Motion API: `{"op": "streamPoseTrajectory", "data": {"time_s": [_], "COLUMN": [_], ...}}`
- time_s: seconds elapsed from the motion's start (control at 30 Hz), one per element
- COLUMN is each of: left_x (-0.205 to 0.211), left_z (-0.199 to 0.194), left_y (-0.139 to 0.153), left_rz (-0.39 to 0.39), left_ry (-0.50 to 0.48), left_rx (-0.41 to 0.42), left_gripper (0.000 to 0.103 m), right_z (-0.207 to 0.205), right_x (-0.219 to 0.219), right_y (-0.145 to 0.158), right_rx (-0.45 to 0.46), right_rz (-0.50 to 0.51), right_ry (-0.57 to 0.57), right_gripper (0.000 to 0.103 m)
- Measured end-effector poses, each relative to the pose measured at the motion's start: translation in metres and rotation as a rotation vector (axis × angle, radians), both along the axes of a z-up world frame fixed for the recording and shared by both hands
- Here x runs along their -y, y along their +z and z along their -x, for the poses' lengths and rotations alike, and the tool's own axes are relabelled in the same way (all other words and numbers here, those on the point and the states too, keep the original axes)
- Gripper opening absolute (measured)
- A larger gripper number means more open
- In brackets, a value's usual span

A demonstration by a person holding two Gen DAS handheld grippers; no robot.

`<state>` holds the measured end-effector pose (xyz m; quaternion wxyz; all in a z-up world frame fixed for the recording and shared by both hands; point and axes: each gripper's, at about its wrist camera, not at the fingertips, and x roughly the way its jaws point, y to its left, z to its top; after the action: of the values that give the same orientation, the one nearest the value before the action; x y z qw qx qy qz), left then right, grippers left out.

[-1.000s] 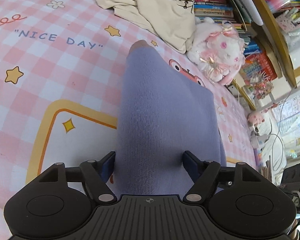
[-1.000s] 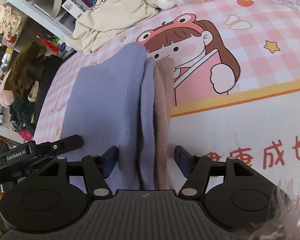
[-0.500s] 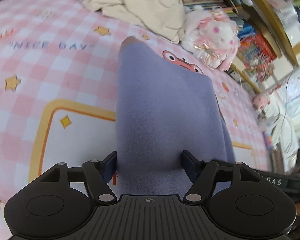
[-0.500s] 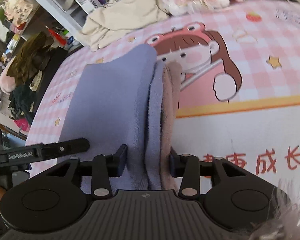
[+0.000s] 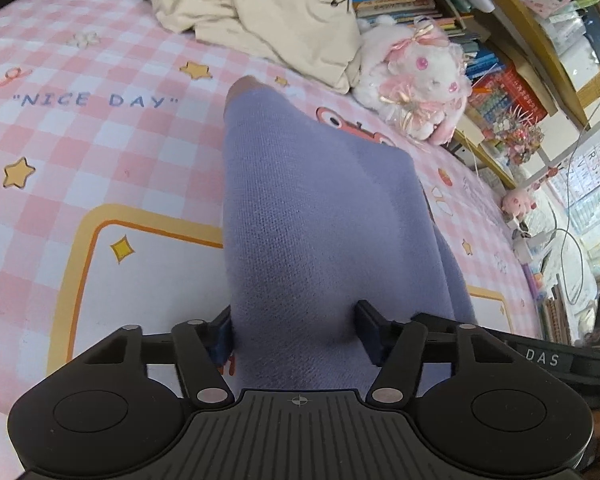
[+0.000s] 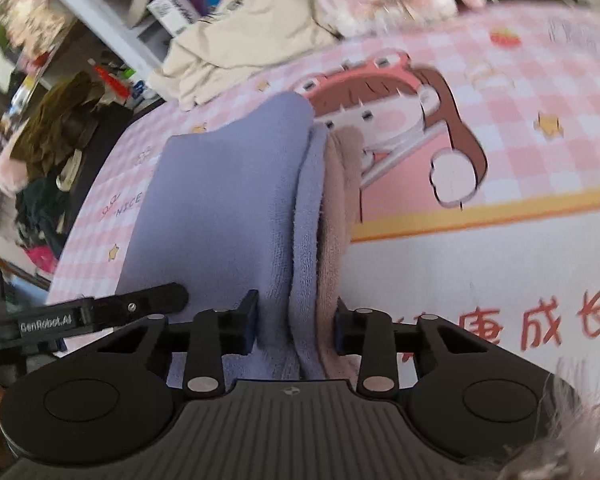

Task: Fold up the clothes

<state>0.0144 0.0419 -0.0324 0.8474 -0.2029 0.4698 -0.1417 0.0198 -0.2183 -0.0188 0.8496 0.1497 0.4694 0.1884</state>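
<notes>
A folded lavender knit garment (image 5: 312, 216) with a beige-pink inner layer (image 6: 340, 200) lies on a pink checked cartoon sheet (image 5: 80, 152). In the left wrist view my left gripper (image 5: 294, 332) has its fingers on both sides of the near end of the garment, pressed into the fabric. In the right wrist view my right gripper (image 6: 296, 326) is shut on the folded edge, lavender and beige layers squeezed between its fingers. The left gripper's body (image 6: 100, 312) shows at the left of the right wrist view. The lavender garment (image 6: 228, 208) stretches away from both grippers.
A crumpled cream garment (image 5: 268, 12) lies at the far edge of the sheet, also in the right wrist view (image 6: 236, 56). A white-pink plush toy (image 5: 420, 76) sits beside it. Bookshelves (image 5: 480, 20) and clutter stand behind; dark clothes (image 6: 52, 136) pile off the far left.
My right gripper has closed from wide open onto the folded layers. My left gripper's fingers have drawn in slightly against the fabric. Both views shifted a little.
</notes>
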Motion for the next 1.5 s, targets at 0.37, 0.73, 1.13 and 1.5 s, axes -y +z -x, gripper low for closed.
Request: {"op": "streamPoseTrajectory", "data": {"time_s": [0.37,0.73,1.13,1.5], "left_x": [0.010,0.001,-0.029,-0.037], "left_z": [0.019,-0.002,-0.071,-0.131], "left_y": [0.032,0.053,0.044,0.015], "left_rz": [-0.058,-0.080,-0.042,-0.008], "left_ry": [-0.037,-0.083,-0.080,-0.076], "left_rx": [0.149,0.273,0.268,0.214], "left_gripper": [0.053,0.050,0.050,0.050], "right_z": [0.024,0.014,-0.050,-0.111], "right_x": [-0.013,-0.033,-0.063,-0.076], "right_y": [0.026,0.047,0.045,0.024], "right_rx": [0.176,0.327,0.343,0.289], "right_rz": [0.112,0.179,0.197,0.232], "right_ry": [0.077,0.107,0.077,0.033], "right_gripper": [0.030,0.030,0.030,0.030]}}
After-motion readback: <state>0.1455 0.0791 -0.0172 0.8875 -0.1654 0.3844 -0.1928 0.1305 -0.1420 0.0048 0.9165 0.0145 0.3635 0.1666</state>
